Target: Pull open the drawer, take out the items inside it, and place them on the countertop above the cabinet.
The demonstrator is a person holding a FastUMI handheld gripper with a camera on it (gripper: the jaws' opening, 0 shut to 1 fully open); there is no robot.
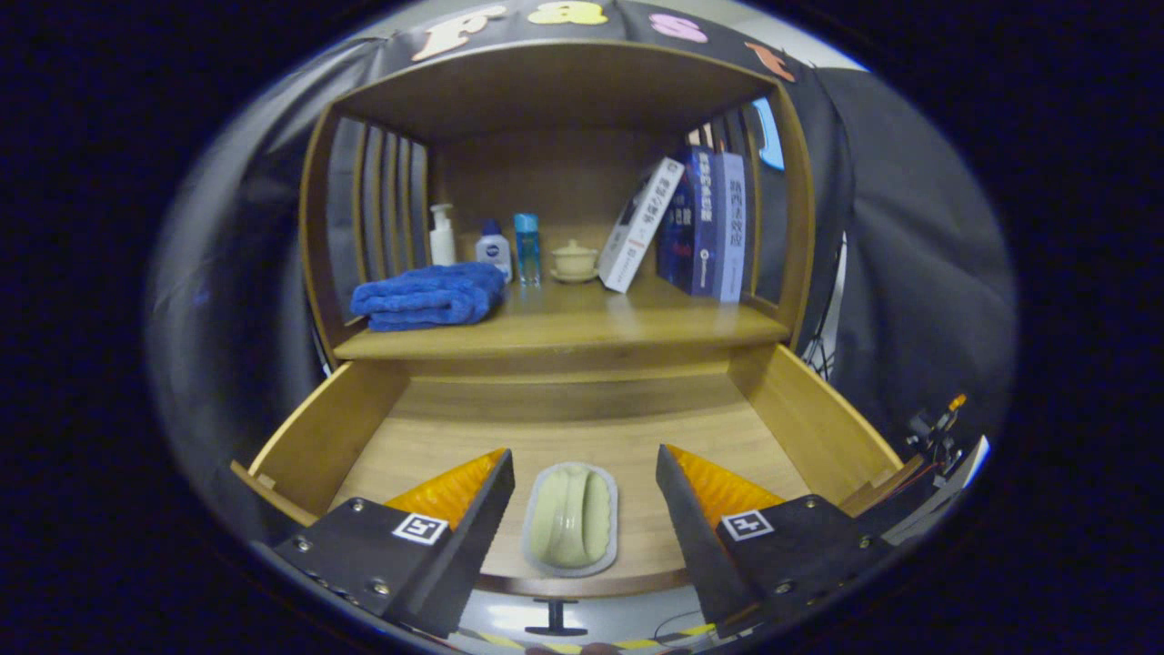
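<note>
Your tool (582,473) hangs spread above the drawer (782,400); the soap dish (571,518) between its fingers looks glazed, slippery, breakable—grip its long sides.

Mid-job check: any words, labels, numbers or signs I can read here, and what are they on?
Nothing reads clearly enough to quote.
On the white leaning book: cover print, too blurred.
On the blue books: spine print, too blurred.
On the bottles: labels too small.
On the tongs: square coded markers, no words; they stand open either side of the pale item in the drawer.
</note>
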